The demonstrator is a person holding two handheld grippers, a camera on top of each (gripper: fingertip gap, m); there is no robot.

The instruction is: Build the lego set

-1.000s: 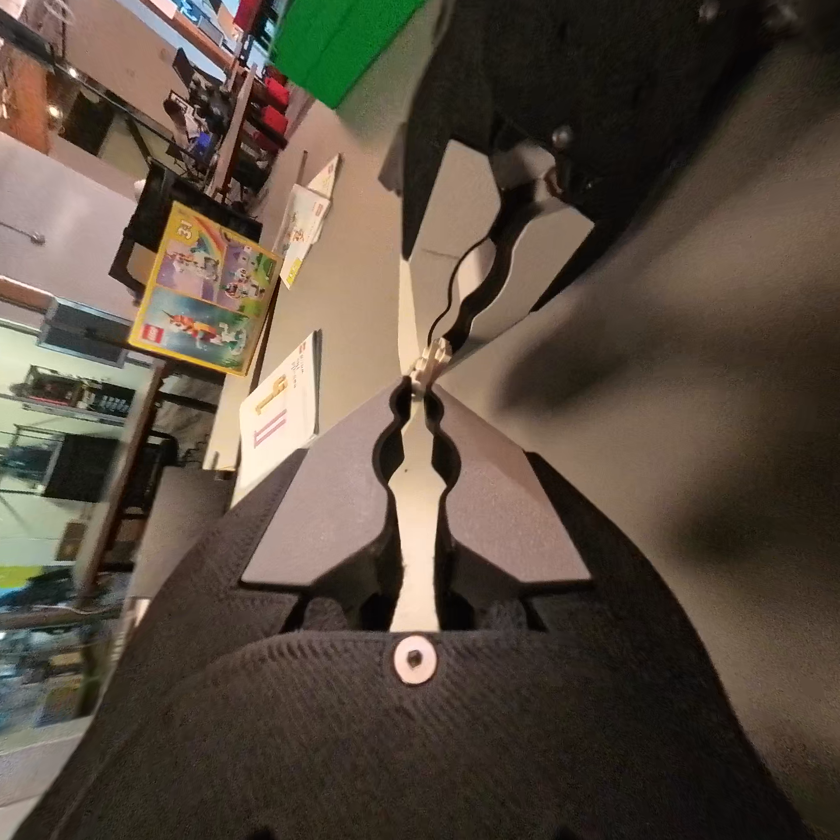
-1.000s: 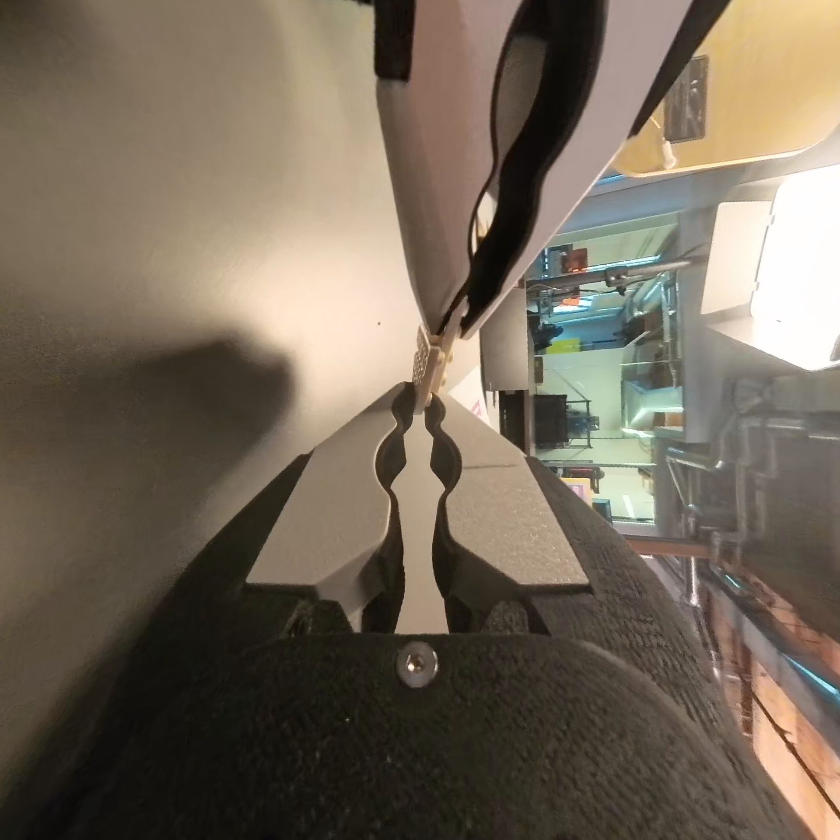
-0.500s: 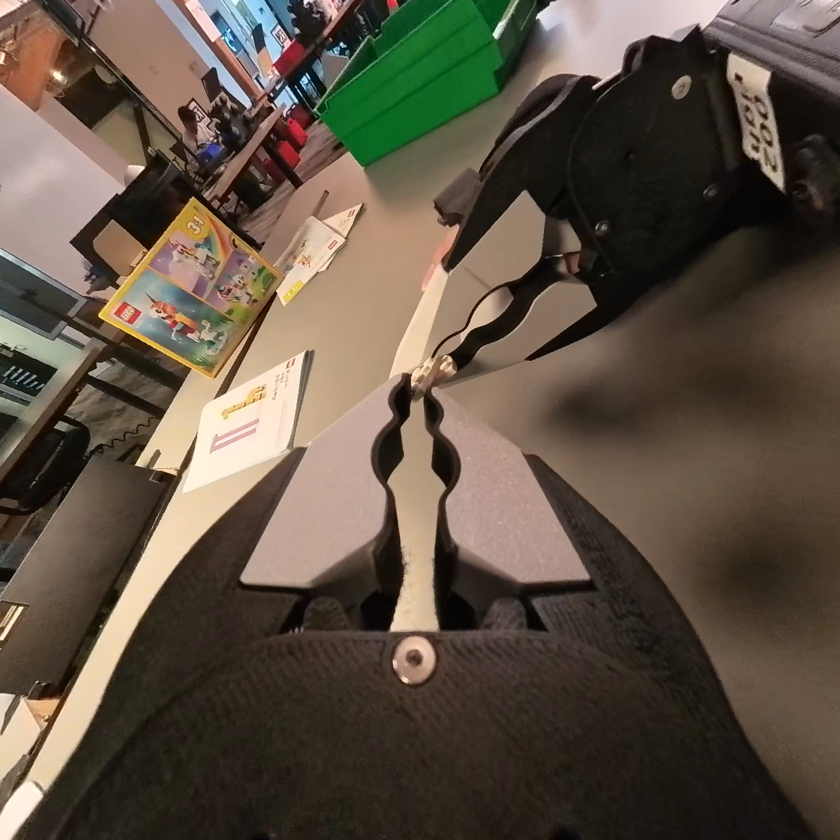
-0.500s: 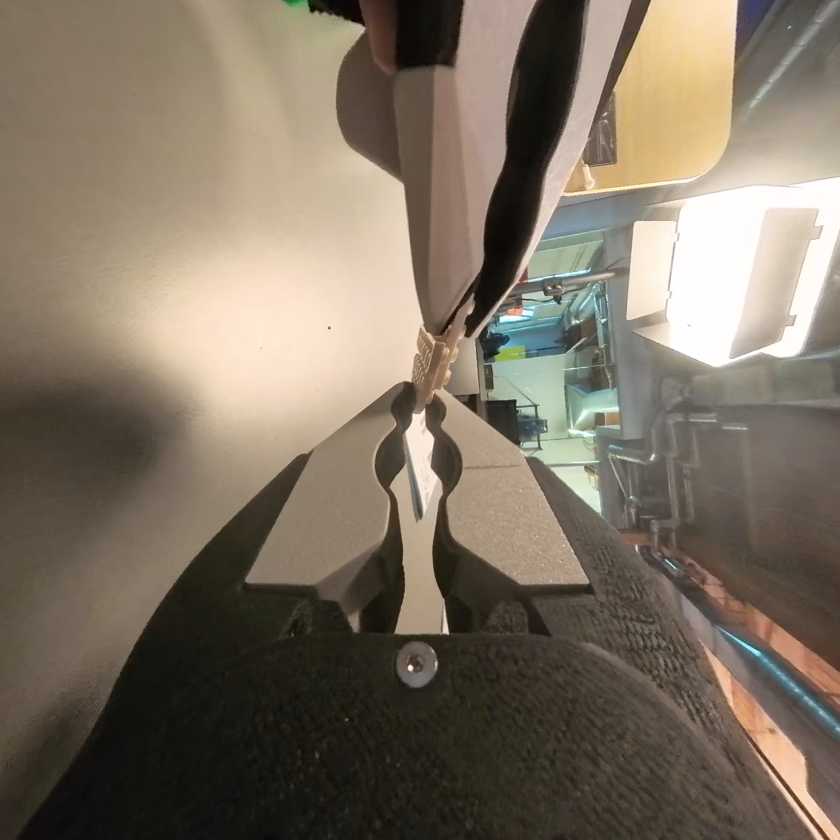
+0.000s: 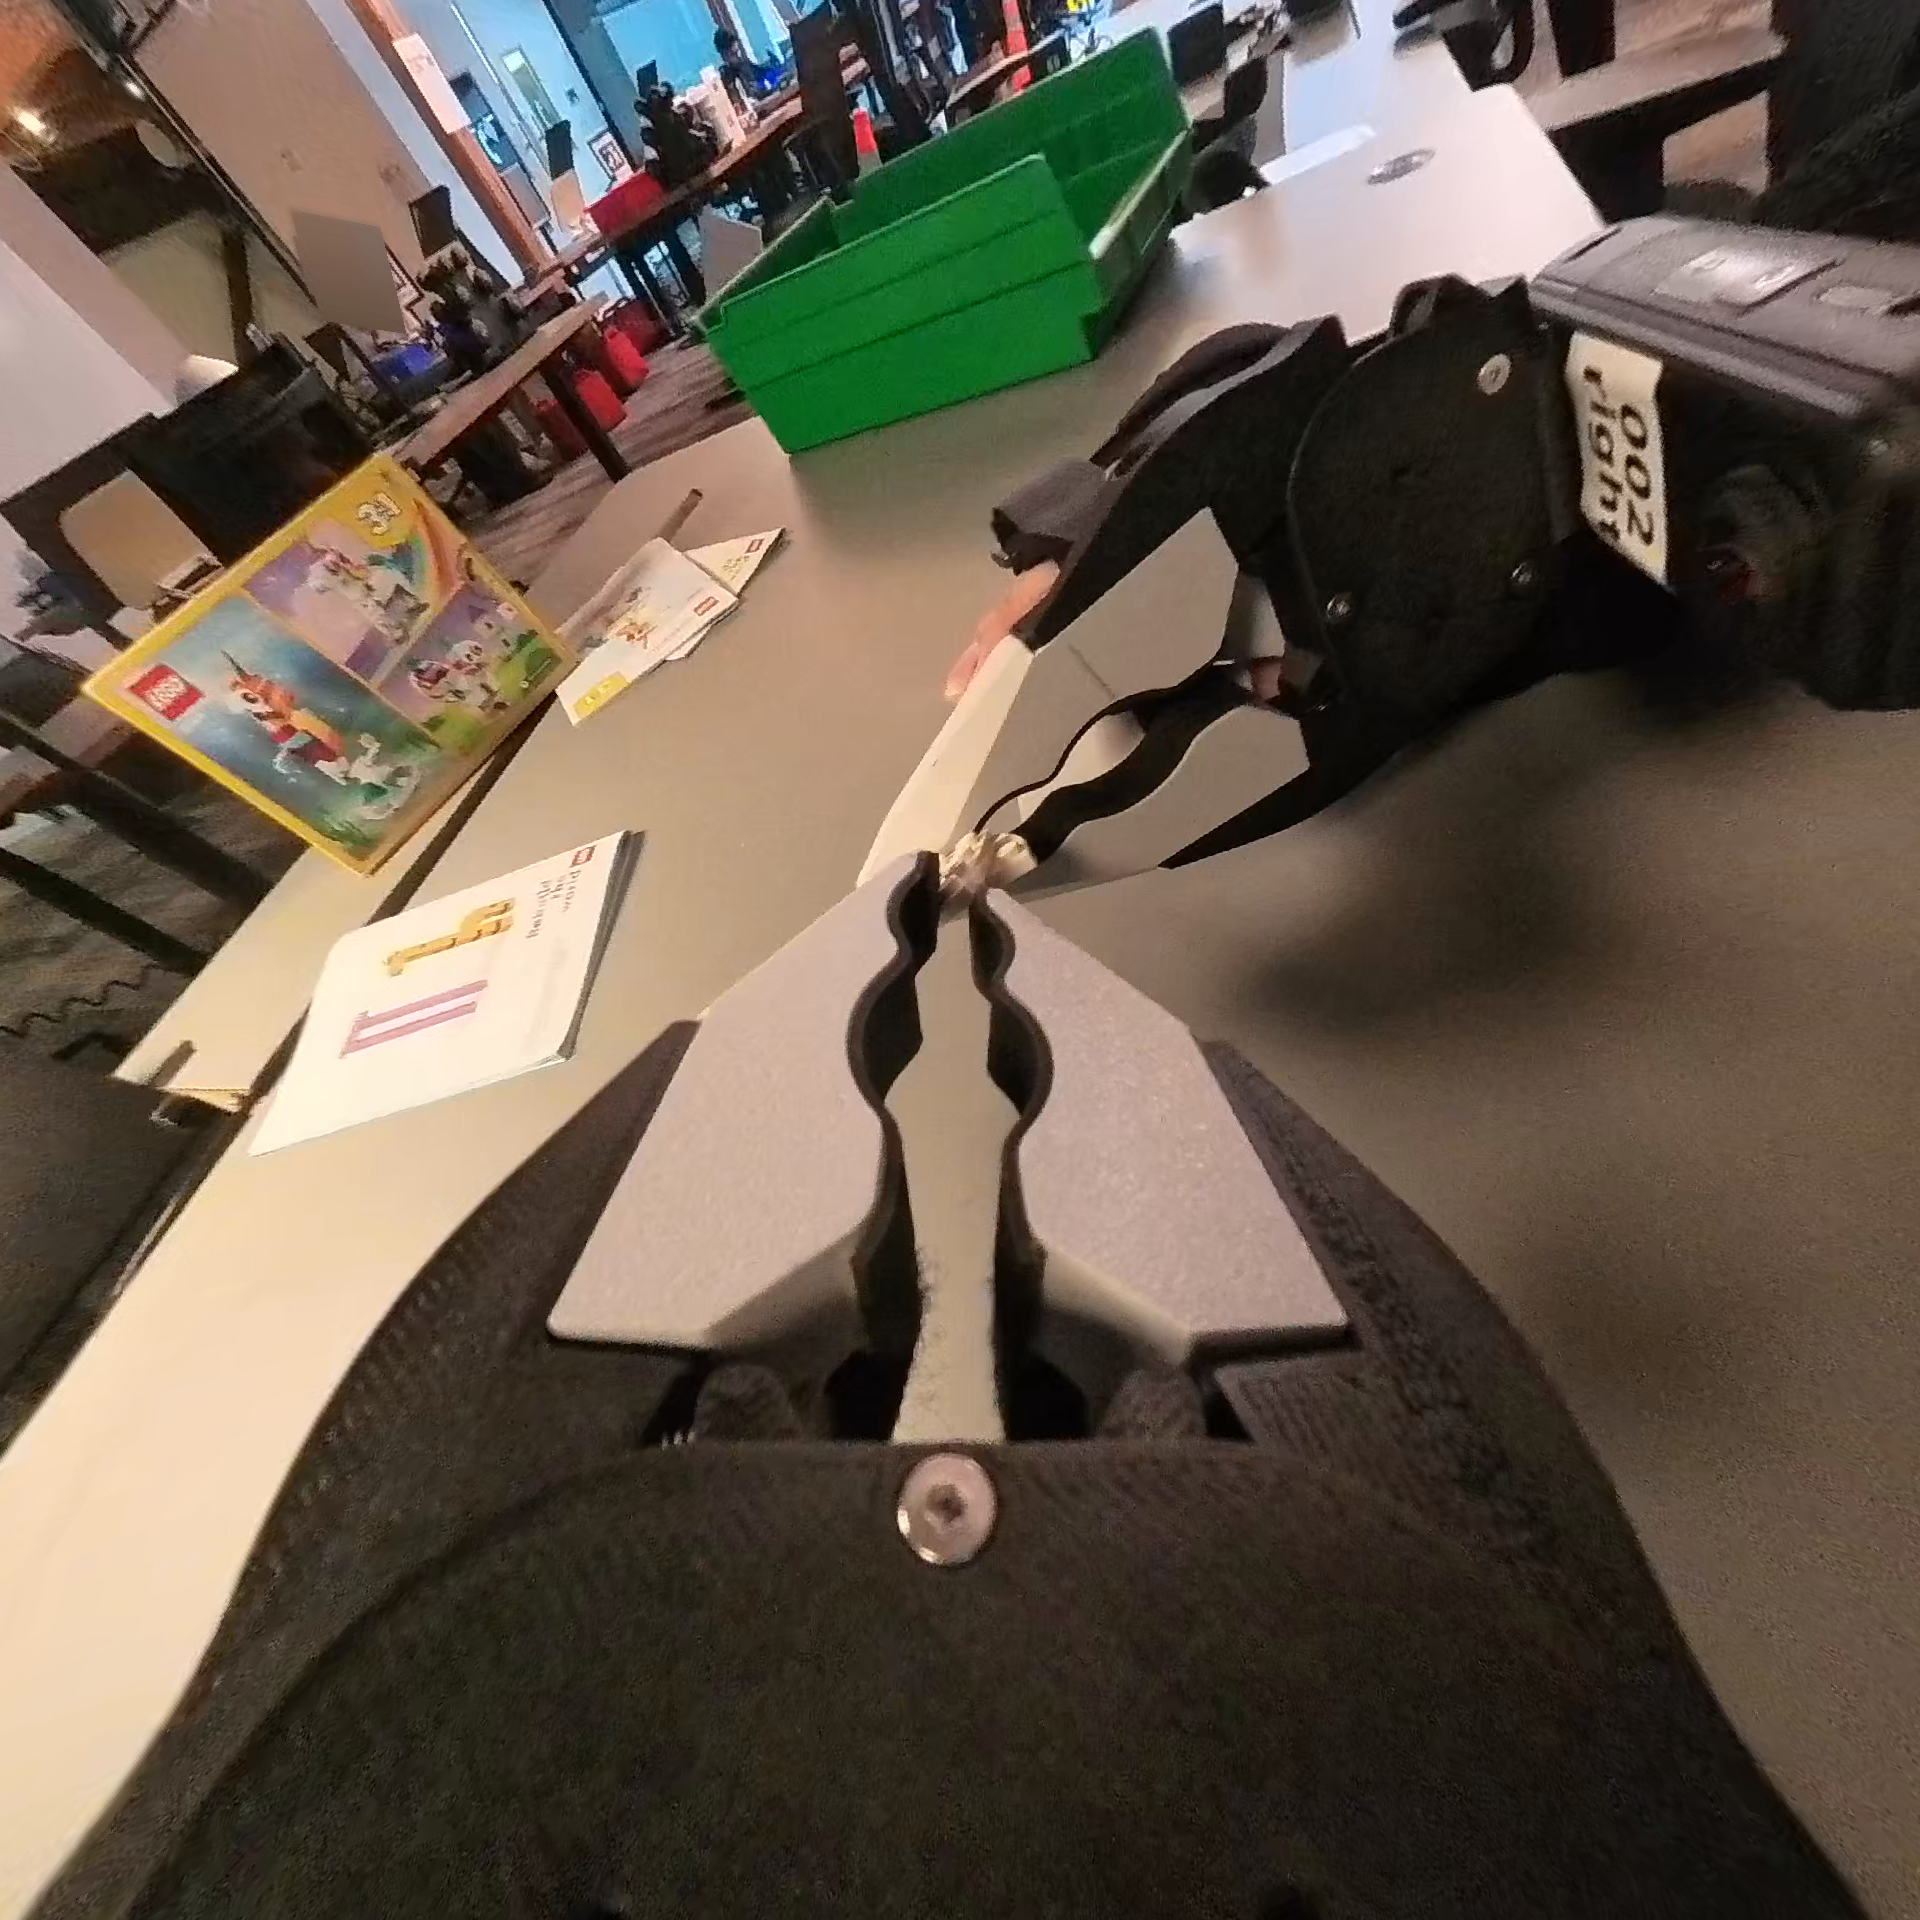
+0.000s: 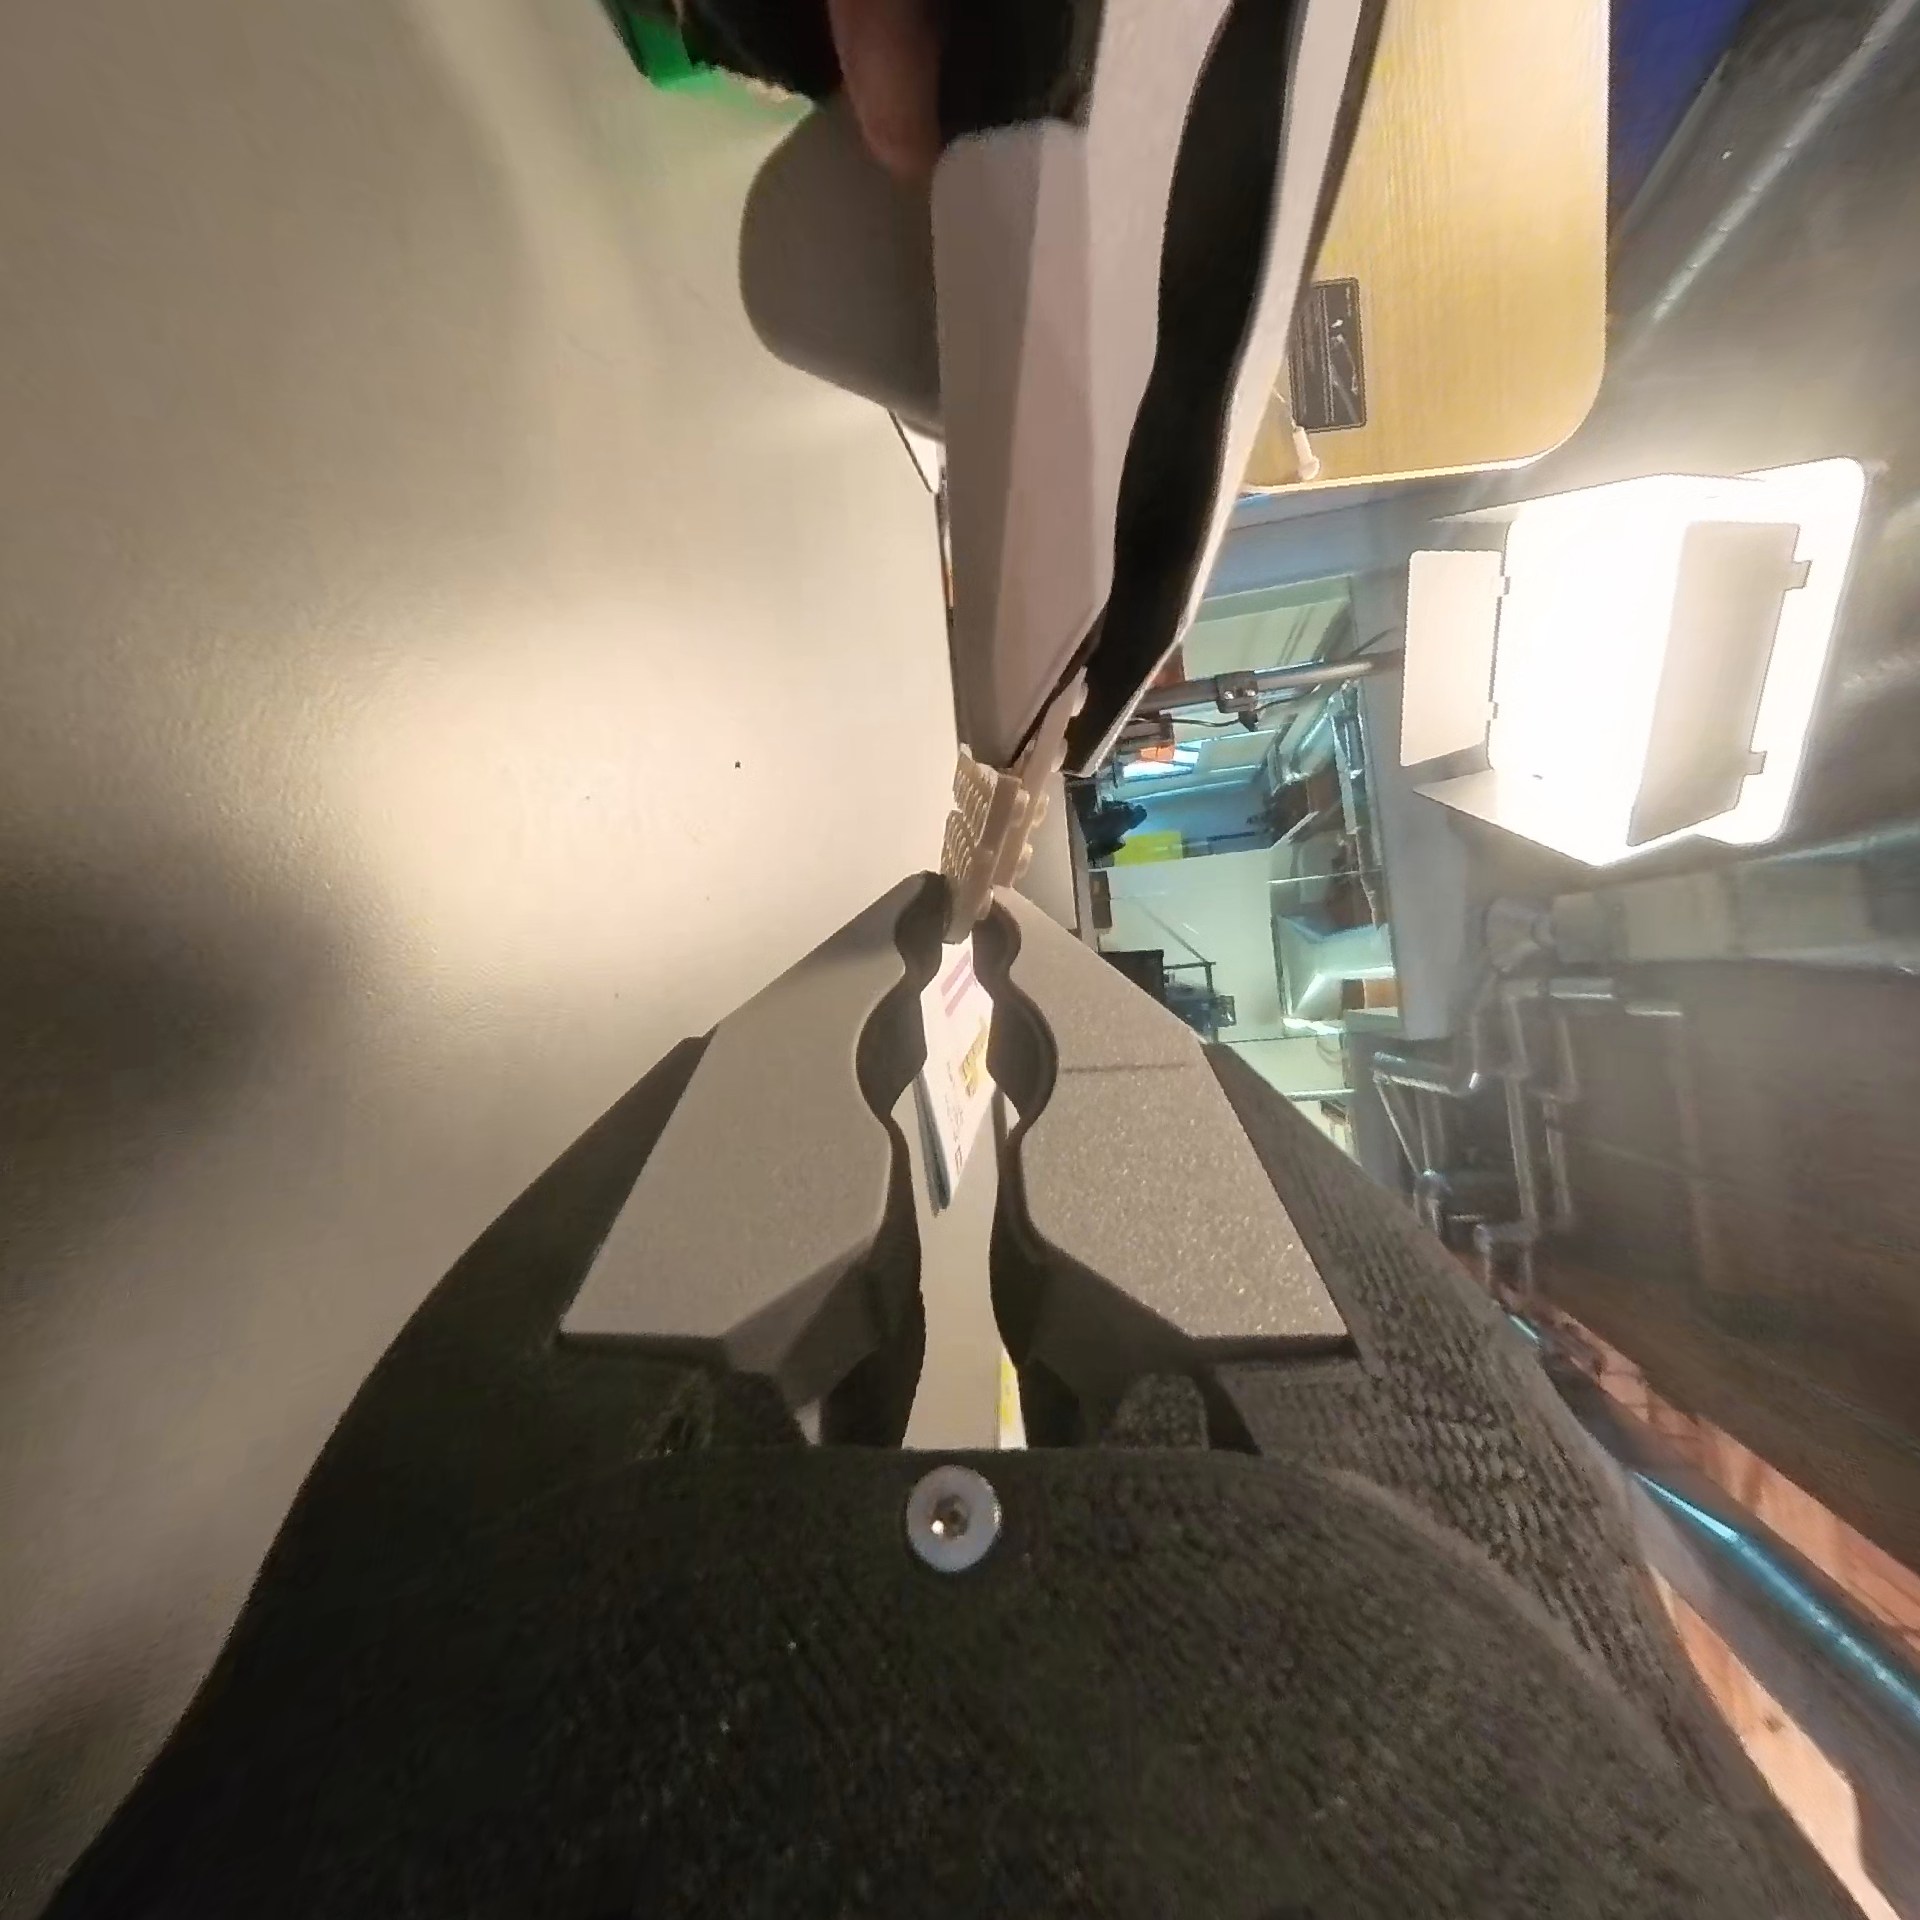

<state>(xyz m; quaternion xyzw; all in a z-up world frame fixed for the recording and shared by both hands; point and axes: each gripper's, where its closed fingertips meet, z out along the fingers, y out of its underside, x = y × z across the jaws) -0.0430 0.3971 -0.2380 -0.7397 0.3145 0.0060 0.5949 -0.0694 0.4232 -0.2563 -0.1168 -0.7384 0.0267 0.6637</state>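
Two grippers tip to tip at frame centre, left gripper (image 5: 951, 894) and right gripper (image 6: 971, 904) both pinched shut on small cream lego plates (image 6: 987, 826), left view rolled level since earlier, green bins (image 5: 935, 281) now upper centre, set box (image 5: 332, 665) left on grey tabletop (image 5: 1558, 1143)

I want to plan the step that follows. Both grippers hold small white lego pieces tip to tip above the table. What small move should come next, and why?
Probably press the two together, gently. The left gripper and right gripper are each shut on the white pieces, which already touch between the tips, above the table. Whether the studs are fully seated cannot be told.
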